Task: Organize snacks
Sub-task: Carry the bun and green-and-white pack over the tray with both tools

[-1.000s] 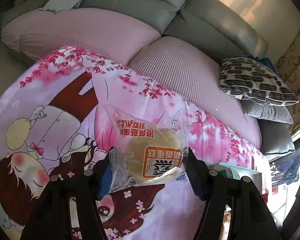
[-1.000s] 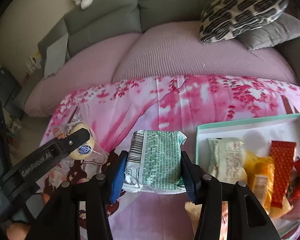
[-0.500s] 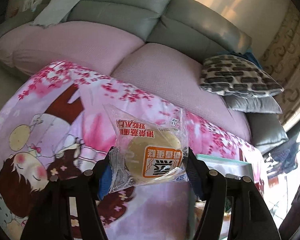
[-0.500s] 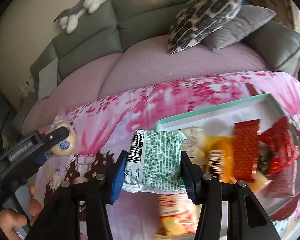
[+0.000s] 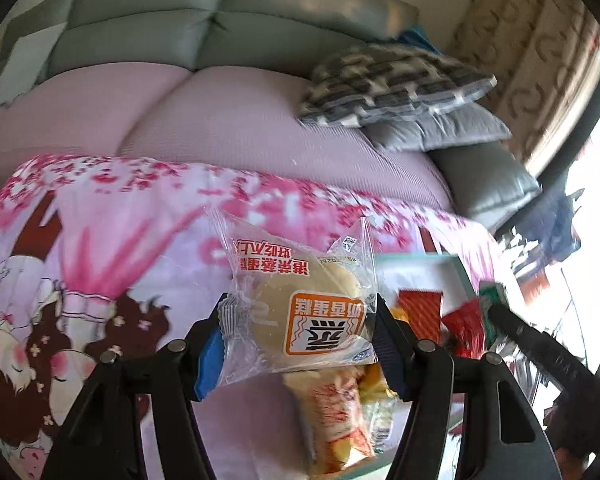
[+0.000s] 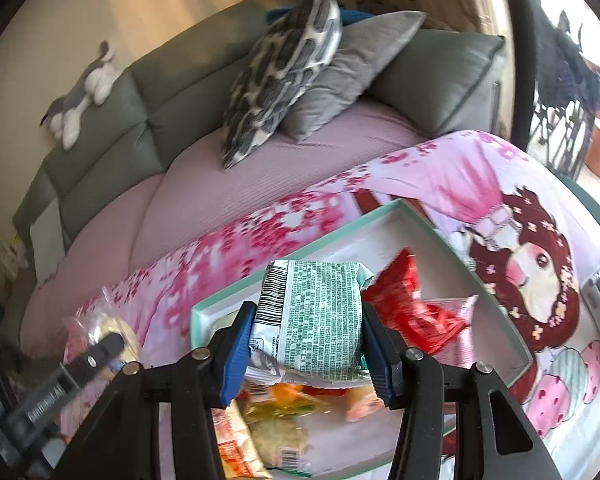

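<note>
The left gripper (image 5: 300,340) pinches a clear-wrapped round steamed cake (image 5: 300,312); the right gripper (image 6: 306,336) pinches a green-printed foil snack packet (image 6: 312,320). Both hang above the mint-rimmed white tray (image 6: 476,280), where several red and yellow snack packets (image 6: 412,312) already lie. These two appear left to place.

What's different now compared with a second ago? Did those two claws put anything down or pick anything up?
Neither let go or picked up anything. Both carried their snacks sideways toward the teal-rimmed tray: the right gripper with its green packet now hangs over the tray's snacks, and the left gripper with its wrapped steamed cake has reached the tray's edge. The grips, the pink cartoon blanket and the sofa cushions are unchanged.
</note>
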